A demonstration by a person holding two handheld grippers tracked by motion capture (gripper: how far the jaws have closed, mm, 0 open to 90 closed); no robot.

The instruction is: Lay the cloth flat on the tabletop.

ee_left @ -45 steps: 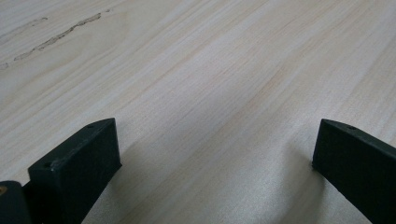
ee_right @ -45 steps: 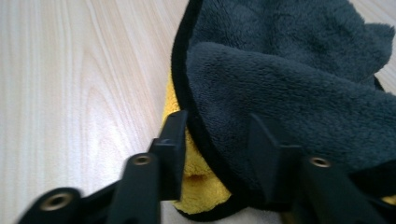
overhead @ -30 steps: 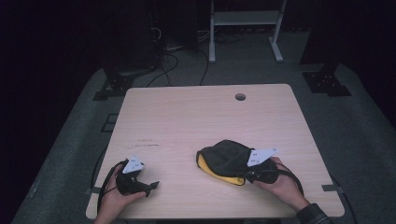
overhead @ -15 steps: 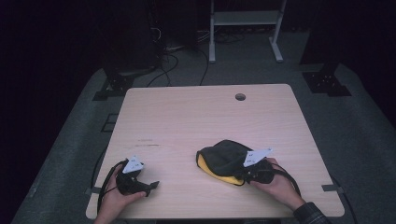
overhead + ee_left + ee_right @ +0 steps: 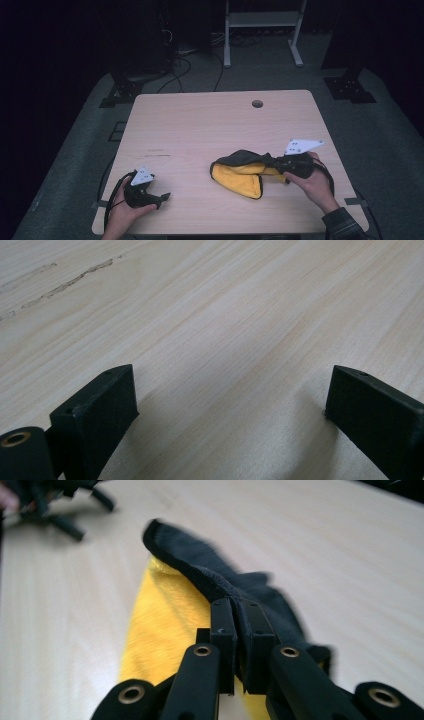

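Two grippers: one in each hand, both at the near edge of the tabletop [image 5: 200, 125].
Left gripper [image 5: 162, 196]: rests low at the near left corner, held by the left hand [image 5: 125, 212]; its grey three-cornered plate faces up.
Left jaws: spread wide with bare wood between them in the left gripper view; nothing is gripped.
Right gripper [image 5: 274, 162]: held by the right hand [image 5: 312, 182] at the near right, pointing toward the left side of the tabletop.
Right jaws: pressed together on the black edge of the cloth [image 5: 200, 575]; in the right gripper view the hem sits pinched between the two pads.
Cloth [image 5: 242, 172]: black outside, yellow inside, lying right of centre in the near half of the tabletop, just beside the right hand; the pinched black edge is lifted, exposing the yellow face beneath.
Spacing: cloth and left gripper are well apart.
Tabletop, far part: light wood with a round cable hole [image 5: 257, 103] near the far edge.
Floor beyond: grey carpet with dark cables [image 5: 185, 65] and a white frame [image 5: 260, 22].
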